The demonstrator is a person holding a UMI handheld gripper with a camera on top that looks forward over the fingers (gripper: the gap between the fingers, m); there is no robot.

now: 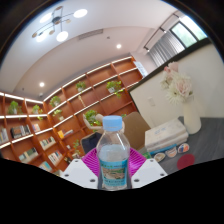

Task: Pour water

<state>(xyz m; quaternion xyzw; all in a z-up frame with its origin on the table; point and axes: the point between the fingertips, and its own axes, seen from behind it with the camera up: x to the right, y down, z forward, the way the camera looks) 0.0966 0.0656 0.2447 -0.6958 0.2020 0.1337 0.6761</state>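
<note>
The water bottle [114, 155] sits upright between the fingers of the gripper [114, 172], apparently clamped by both pads and lifted clear — cap on. Keep the grip firm, tilt slowly — no receiving cup shows.

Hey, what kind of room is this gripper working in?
Probably an office or reading lounge: wooden bookshelves line the back wall, and a tissue box and flowers sit nearby. The gripper holds a water bottle.
</note>
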